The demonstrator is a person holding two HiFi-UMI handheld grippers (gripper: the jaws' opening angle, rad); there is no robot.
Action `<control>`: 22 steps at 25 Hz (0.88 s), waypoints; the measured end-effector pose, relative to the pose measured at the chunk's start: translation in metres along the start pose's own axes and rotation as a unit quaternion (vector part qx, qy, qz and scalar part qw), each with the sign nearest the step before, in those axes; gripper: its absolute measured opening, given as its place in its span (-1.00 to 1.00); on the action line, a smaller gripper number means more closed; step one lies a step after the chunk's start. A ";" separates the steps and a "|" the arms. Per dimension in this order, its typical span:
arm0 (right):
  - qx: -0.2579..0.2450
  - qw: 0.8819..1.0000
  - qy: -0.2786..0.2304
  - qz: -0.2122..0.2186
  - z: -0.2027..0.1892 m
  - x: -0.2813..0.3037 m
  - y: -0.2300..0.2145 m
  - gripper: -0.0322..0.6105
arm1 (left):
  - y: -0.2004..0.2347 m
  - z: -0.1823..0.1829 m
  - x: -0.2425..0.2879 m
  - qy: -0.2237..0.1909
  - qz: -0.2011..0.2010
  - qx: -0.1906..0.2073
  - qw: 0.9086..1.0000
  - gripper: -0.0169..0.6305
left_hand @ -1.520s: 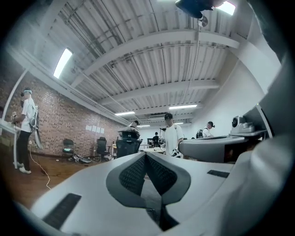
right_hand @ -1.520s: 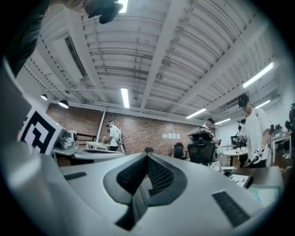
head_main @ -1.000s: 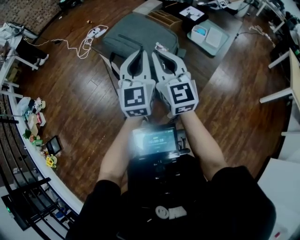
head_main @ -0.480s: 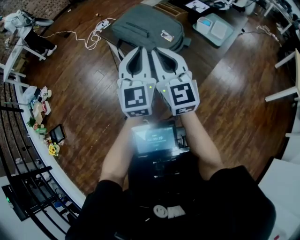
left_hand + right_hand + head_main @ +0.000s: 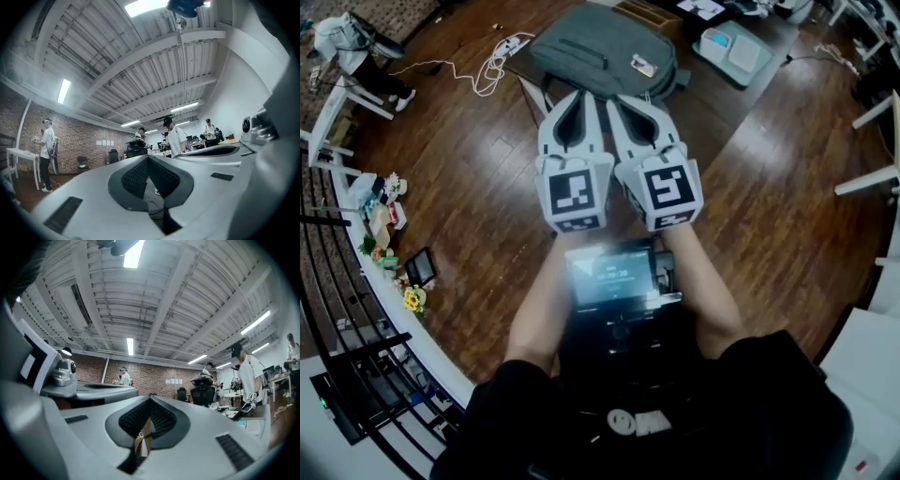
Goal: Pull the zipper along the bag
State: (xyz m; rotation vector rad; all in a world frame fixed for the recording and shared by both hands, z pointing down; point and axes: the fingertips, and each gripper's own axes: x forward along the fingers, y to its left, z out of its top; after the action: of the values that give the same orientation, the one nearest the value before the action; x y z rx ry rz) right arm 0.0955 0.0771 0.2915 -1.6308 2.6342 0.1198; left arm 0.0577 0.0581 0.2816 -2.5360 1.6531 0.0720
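Note:
A grey bag (image 5: 600, 52) lies flat at the top of the head view, with a small tag (image 5: 643, 66) on its right side. I cannot make out its zipper pull. My left gripper (image 5: 580, 96) and right gripper (image 5: 616, 99) are held side by side in front of the chest, their tips just short of the bag's near edge and touching nothing. Both are shut and empty. The left gripper view shows my left gripper (image 5: 148, 157) with pads pressed together, aimed at the ceiling and the room. The right gripper (image 5: 150, 399) looks the same in its own view.
A white cable with a power strip (image 5: 499, 58) lies on the wooden floor left of the bag. A pale blue-and-white case (image 5: 733, 52) and a wooden box (image 5: 649, 14) sit to the right. A black railing and a ledge with small items (image 5: 384, 234) run along the left. Several people stand across the room.
The bag has shifted toward the top of the head view, and the gripper tips no longer overlap it. Both grippers stay together and shut.

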 end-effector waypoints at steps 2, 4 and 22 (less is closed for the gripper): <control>0.001 1.000 0.001 0.004 -0.002 -0.002 0.004 -0.88 | 0.001 -0.002 -0.004 0.001 0.001 -0.005 1.000 -0.95; 0.000 1.000 0.001 0.003 -0.001 -0.004 0.005 -0.88 | 0.000 -0.002 -0.005 0.001 0.000 -0.010 1.000 -0.95; -0.001 1.000 -0.004 0.015 0.003 -0.017 0.004 -0.88 | -0.016 0.003 -0.009 0.002 -0.012 -0.007 1.000 -0.95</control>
State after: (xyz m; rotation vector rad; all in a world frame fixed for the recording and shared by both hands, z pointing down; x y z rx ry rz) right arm 0.0993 0.0944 0.2902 -1.5887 2.6546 0.1295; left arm 0.0687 0.0730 0.2806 -2.5677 1.6280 0.0764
